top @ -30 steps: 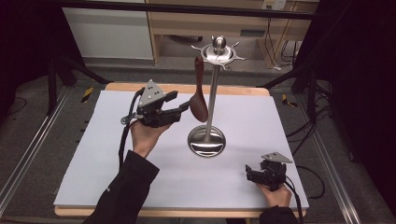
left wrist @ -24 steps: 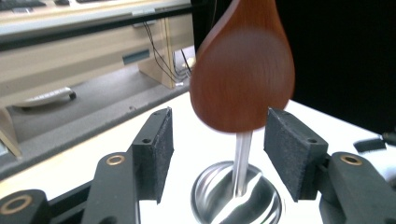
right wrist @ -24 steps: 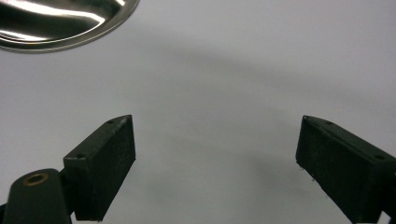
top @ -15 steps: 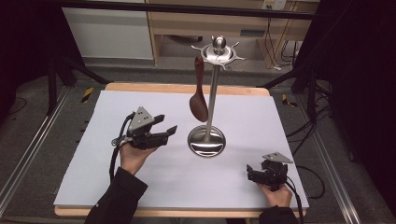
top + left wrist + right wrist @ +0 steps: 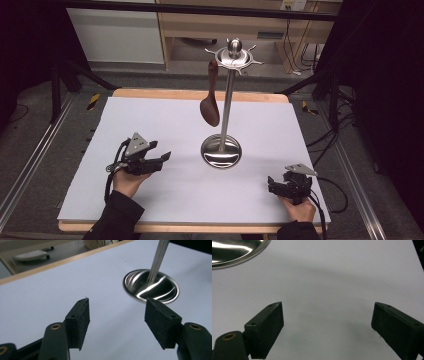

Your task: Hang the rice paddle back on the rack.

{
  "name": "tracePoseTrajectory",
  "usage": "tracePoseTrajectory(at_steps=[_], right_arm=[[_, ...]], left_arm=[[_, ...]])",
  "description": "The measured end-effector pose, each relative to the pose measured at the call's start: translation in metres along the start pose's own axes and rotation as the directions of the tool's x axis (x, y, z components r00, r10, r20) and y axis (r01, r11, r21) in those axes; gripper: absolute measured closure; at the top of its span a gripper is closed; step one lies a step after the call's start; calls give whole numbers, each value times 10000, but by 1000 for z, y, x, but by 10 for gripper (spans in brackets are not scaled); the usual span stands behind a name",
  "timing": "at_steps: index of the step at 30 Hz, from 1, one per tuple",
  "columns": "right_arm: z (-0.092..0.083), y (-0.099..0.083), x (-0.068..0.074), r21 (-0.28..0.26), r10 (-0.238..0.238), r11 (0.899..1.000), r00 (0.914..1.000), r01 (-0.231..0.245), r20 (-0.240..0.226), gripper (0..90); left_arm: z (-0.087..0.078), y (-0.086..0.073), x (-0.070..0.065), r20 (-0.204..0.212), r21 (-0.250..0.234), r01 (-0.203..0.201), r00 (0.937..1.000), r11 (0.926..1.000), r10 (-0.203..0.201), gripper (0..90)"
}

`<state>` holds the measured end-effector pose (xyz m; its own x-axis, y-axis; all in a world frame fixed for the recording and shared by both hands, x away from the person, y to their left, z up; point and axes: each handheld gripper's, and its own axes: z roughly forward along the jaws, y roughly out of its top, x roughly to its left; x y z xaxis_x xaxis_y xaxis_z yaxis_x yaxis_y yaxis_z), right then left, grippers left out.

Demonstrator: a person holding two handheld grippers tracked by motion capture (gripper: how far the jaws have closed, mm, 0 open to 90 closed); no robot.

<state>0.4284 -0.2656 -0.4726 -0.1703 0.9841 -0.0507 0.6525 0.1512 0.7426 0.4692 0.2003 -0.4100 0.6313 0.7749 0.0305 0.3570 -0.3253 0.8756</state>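
**Spoon on the rack, both grippers empty and low**

Brown spoon (image 5: 210,100) hangs from a hook on the steel rack (image 5: 226,107), upper centre of the high view, bowl down, long axis near vertical, just left of the pole and clear of the round base (image 5: 151,286).

Left gripper (image 5: 161,158) sits lower left of the frame, just above the white mat (image 5: 150,120), jaws wide and nothing between them; they've just been opening. It points toward the base, which lies up and right of the jaws in the left gripper view.

Right gripper (image 5: 271,184) rests lower right near the mat's front edge, jaws wide, empty; bare mat between its pads (image 5: 265,326), base edge at the top left of its view.

Key relation: spoon is up and right of the left gripper, up and left of the right one, and well above both. The left looks somewhat nearer and is on the spoon's side of the pole, so I'd expect any regrasp from there, coming in across the vertical handle.
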Motion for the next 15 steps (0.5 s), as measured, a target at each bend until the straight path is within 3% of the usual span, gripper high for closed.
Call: tracePoseTrajectory(at_steps=[1, 5, 6, 7, 8, 11, 13, 14, 15], right_arm=[[0, 0, -1, -12, 24, 10000, 10000, -23, 41, 105], [1, -1, -4, 18, 85, 10000, 9998, -85, 175, 102], [1, -1, -5, 55, 148, 9999, 9997, -149, 204, 102], [1, -1, -5, 55, 148, 9999, 9997, -149, 204, 102], [2, -2, -5, 135, 218, 9997, 9994, -221, 275, 102], [3, -3, -7, 241, 197, 9995, 9992, -205, 346, 103], [3, -3, -8, 271, 235, 9993, 9989, -246, 399, 103], [4, -3, -8, 288, 243, 9993, 9991, -253, 350, 103], [4, -3, -8, 288, 243, 9993, 9991, -253, 350, 103]], left_arm=[[-2, -11, 5, -162, 218, 108, 9998, 9997, -105, 353], [-6, -25, 13, -345, 357, 355, 9988, 9987, -342, 346], [-11, -37, 20, -528, 436, 611, 9969, 9972, -588, 343], [-11, -37, 20, -528, 436, 611, 9969, 9972, -588, 342], [-15, -47, 26, -694, 505, 858, 9942, 9950, -822, 338], [-21, -61, 34, -1000, 534, 1097, 9895, 9925, -1040, 333], [-23, -63, 36, -1027, 627, 1140, 9889, 9915, -1072, 339], [-28, -67, 41, -1018, 459, 1487, 9844, 9878, -1435, 342], [-28, -67, 41, -1018, 459, 1487, 9844, 9878, -1435, 341]])
